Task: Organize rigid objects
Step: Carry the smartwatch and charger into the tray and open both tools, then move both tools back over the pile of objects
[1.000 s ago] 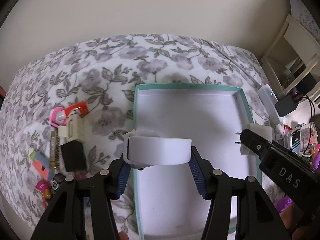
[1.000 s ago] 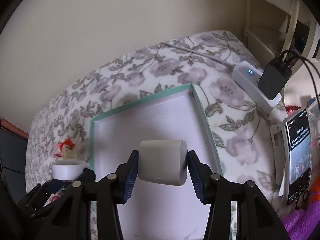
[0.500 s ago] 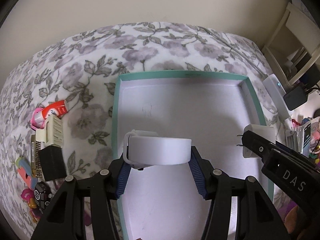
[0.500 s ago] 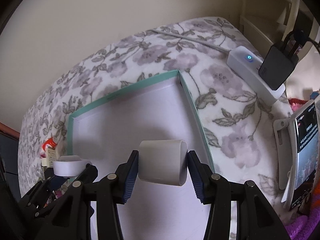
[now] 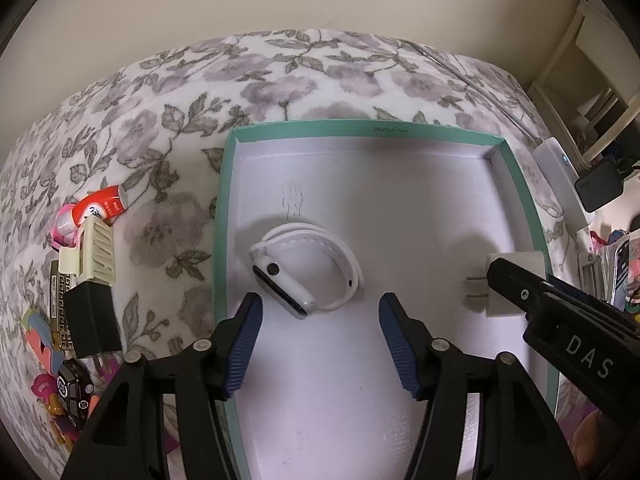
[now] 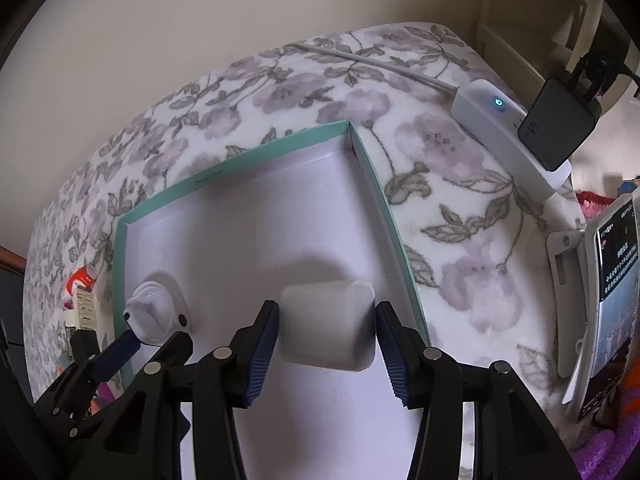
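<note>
A: Where does the watch point(image 5: 306, 270) lie against the left gripper point(image 5: 320, 320)?

B: It lies flat on the white floor of the teal-rimmed box point(image 5: 222, 216), in the left half, just ahead of the gripper's spread fingers and a little to their left. The jaws stand wide, nothing between them.

A: And the right gripper point(image 6: 327, 334)?

B: Its blue pads press on both sides of a white charger plug point(image 6: 327, 330), held over the right part of the box, close to the right wall. From the left wrist view the plug's two prongs point left.

A: What differs from a second ago?

B: Back then the left gripper clamped the watch above the box's left rim. The watch has since been let go and rests inside the box. The plug is gripped just as it was.

A: Anything beside the box?

B: On the floral blanket point(image 5: 160, 128), left of the box, sit a red tube point(image 5: 103, 210), a cream clip point(image 5: 96, 256) and a black adapter point(image 5: 91, 320).
</note>
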Tool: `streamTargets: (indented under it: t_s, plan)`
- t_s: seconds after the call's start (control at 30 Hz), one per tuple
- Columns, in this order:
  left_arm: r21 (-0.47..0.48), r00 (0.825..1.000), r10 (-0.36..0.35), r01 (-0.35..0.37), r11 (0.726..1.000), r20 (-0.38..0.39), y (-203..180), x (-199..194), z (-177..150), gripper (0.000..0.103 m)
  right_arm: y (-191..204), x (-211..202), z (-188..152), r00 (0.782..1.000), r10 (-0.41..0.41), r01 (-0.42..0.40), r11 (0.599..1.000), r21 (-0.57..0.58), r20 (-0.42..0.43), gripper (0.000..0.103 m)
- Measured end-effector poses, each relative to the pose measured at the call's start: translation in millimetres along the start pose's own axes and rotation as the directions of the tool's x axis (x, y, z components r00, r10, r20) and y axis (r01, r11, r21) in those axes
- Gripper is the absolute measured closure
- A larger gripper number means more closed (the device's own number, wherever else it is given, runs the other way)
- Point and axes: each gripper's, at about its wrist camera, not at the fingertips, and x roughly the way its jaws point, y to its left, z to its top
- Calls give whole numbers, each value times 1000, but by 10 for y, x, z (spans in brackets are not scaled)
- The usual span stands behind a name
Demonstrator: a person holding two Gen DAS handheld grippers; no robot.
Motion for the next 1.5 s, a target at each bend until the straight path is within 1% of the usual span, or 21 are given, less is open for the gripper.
streamTargets:
  t_s: [0.03,0.1,0.33,0.43,0.47,0.5,0.53,0.77,0.87,0.97,1.03,1.07,1.1,1.23,1.37,1.43,1.47,1.5]
  plan:
    - [0,1000,0,0,1000,1,-4,-8,0,40,13,-32,4,1000,0,0,1000,-7,8,47]
    - [-3,1000,-3,3,1000,2,-5,-33,0,40,30,-77,16,1000,-10,10,1000,-16,20,39]
    - [-9,999,-12,12,1000,33,6,-192,15,39,113,-274,54,998,-15,17,999,-43,63,39]
    - [-19,999,-14,15,1000,48,36,-278,32,38,158,-414,77,995,-17,23,998,-57,96,39]
    - [-24,998,-14,16,1000,56,50,-311,40,30,169,-461,84,994,-16,22,998,-60,108,38]
    - [-28,998,-16,18,999,62,62,-336,47,17,176,-503,90,993,-14,21,998,-61,117,37]
    - [-35,997,-19,21,999,75,75,-374,54,14,185,-558,99,991,-12,20,998,-63,130,36]
    - [-60,991,-5,14,998,135,177,-615,98,14,198,-883,140,979,-12,25,998,-63,203,36]
    - [-83,987,16,-3,997,158,266,-711,115,14,187,-1013,142,972,-15,30,998,-58,234,32]
    - [-111,984,39,-20,994,175,385,-791,118,14,182,-1074,137,969,-19,33,998,-55,248,31]
    - [-136,980,61,-36,990,188,487,-852,120,14,188,-1090,133,967,-19,33,998,-53,253,26]
    - [-148,978,71,-42,988,194,540,-877,120,14,188,-1094,130,967,-18,32,998,-52,256,21]
    - [-163,976,82,-49,985,201,599,-905,116,14,192,-1096,127,966,-17,31,998,-53,257,20]
    - [-224,967,124,-73,972,224,854,-1013,81,14,257,-1081,101,968,-13,31,997,-66,251,20]
    - [-287,960,163,-94,953,227,1124,-1089,24,14,384,-1064,50,969,1,24,995,-96,246,20]
    - [-316,958,177,-100,944,226,1239,-1112,-18,10,476,-1053,20,971,15,13,993,-116,238,20]
    - [-328,957,183,-103,939,225,1292,-1123,-41,5,508,-1046,6,972,21,9,992,-123,236,20]
    - [-345,956,190,-104,933,225,1363,-1138,-72,3,551,-1040,-12,972,27,4,991,-132,233,19]
